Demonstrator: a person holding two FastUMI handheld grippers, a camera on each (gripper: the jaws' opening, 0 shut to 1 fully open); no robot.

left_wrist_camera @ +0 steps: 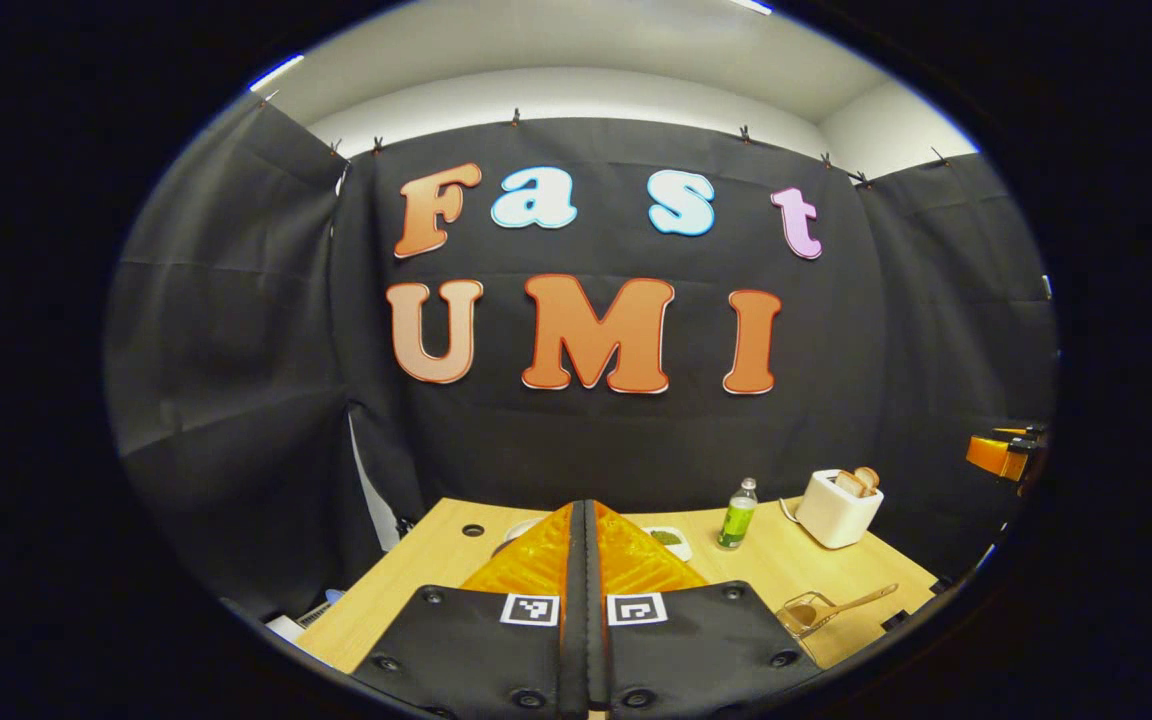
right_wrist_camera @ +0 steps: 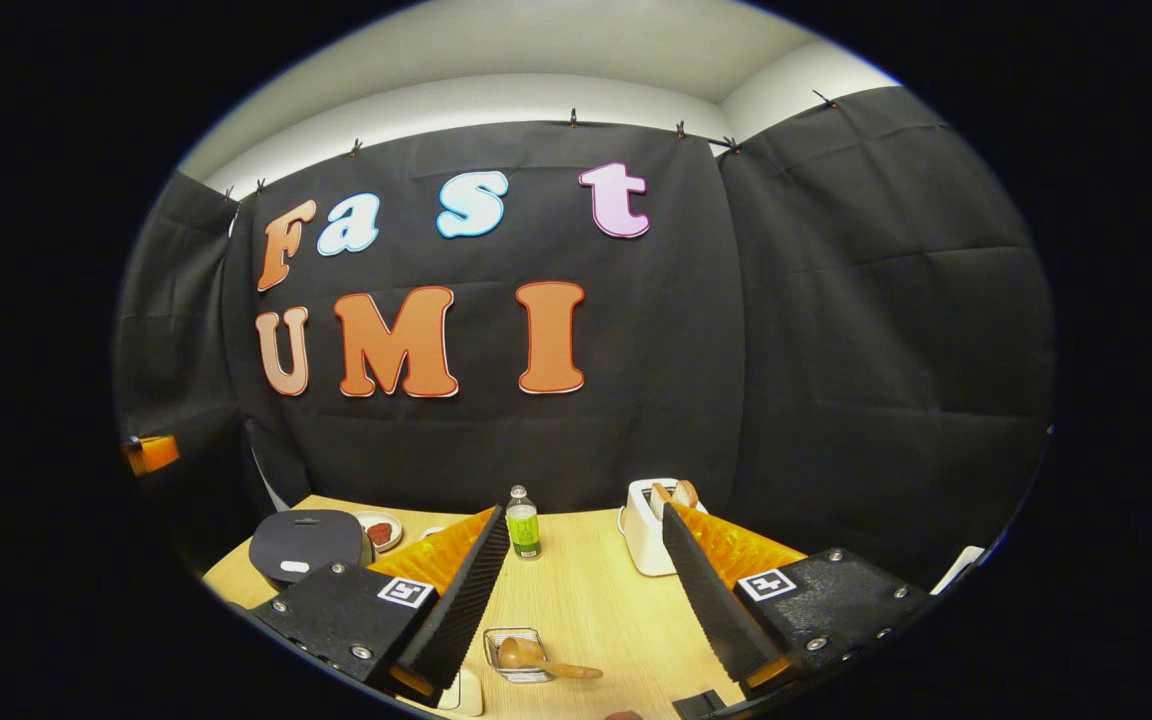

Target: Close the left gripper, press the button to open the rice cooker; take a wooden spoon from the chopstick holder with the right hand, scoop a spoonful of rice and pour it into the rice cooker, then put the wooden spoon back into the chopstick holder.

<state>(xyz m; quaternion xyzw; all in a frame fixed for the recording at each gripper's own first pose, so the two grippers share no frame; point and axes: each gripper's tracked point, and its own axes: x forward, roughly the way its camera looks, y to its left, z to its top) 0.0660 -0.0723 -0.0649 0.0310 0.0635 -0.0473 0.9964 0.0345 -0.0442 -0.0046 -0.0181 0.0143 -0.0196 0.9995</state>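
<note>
Starting: left gripper [left_wrist_camera: 586, 520] has its fingers pressed together, gripping nothing; lid button unpressed.
Right gripper [right_wrist_camera: 586, 580]: spread wide, empty.
Rice cooker [right_wrist_camera: 308, 545]: lid down, far left.
Wooden spoon [right_wrist_camera: 536, 658]: leaning in the chopstick holder [right_wrist_camera: 519, 655], near centre.
Next: lower left tips onto the button.
Surface: pale wooden table [right_wrist_camera: 586, 610], black-draped booth.

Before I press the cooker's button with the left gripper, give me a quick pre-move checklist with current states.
1. Left gripper closed for pressing: ok, fingers together.
2. Rice cooker lid still down: ok, looks closed.
3. Button position located: cannot tell from here.
4. Right gripper open and empty for the spoon: ok.
5. Wooden spoon waiting in its clear holder: ok.
6. Bottle and toaster clear of the cooker: ok, apart.
</note>
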